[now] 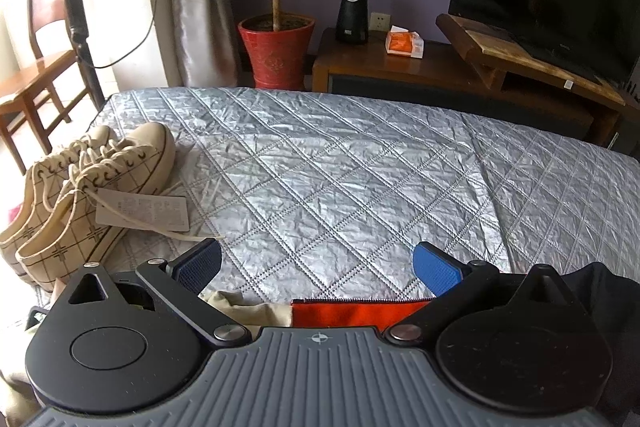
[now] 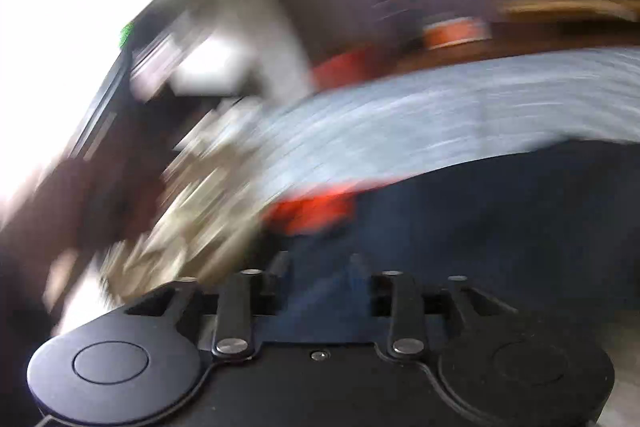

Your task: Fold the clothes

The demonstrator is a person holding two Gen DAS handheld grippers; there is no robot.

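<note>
Beside the shoes (image 1: 86, 187), left hand-held gripper (image 1: 318, 265) gapes empty; right hand-held gripper (image 2: 320, 267) seemingly parted, blurred.

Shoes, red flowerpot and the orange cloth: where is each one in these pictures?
shoes (image 1: 92, 183): left wrist view, on the laces of the nearer shoe.
red flowerpot (image 1: 276, 51): left wrist view, on its front wall.
orange cloth (image 1: 352, 313): left wrist view, on the strip showing below the zip.

Both wrist views low over the quilted bed (image 1: 340, 163), overlapping.
</note>
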